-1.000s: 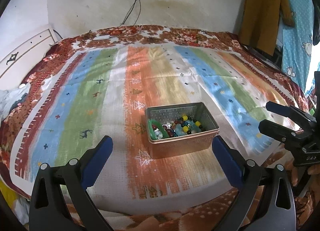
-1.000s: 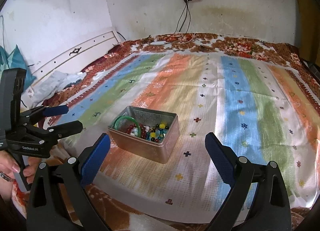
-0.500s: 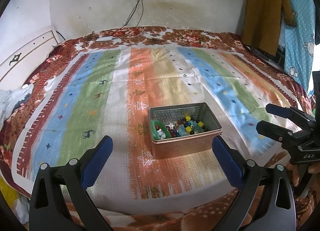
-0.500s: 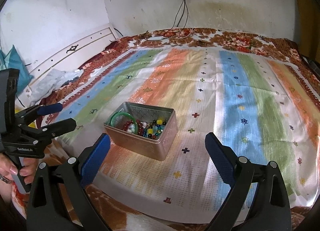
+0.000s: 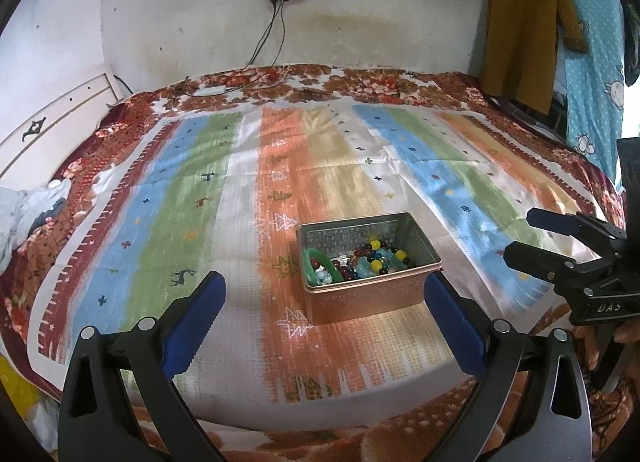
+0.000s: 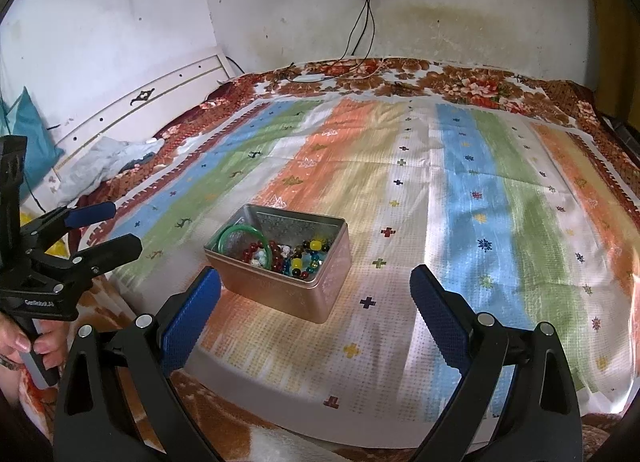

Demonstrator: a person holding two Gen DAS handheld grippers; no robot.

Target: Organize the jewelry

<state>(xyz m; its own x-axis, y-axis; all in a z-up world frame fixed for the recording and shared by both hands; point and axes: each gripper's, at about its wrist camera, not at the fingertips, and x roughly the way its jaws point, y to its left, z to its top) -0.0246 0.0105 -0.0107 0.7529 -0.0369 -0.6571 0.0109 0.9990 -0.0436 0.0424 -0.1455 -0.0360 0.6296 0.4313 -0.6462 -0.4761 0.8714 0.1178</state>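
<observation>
Left tool [image 5: 324,302]: spread wide, empty, hovering short of the tin [image 5: 368,294].
Right tool [image 6: 316,296]: likewise agape, holding nothing.
Tin: on the bed [image 6: 460,202], lidless, just beyond both tools, left of the right tool's centre.
Jewelry: beads [image 6: 296,256] and a green bangle [image 6: 240,234], heaped inside.
Risk: tangled strands could snag; the soft bed could tip the tin.

The tin's [image 5: 368,296] near wall is hiding the lower beads [image 5: 374,260], and frame edges are cutting off both gripper handles.
</observation>
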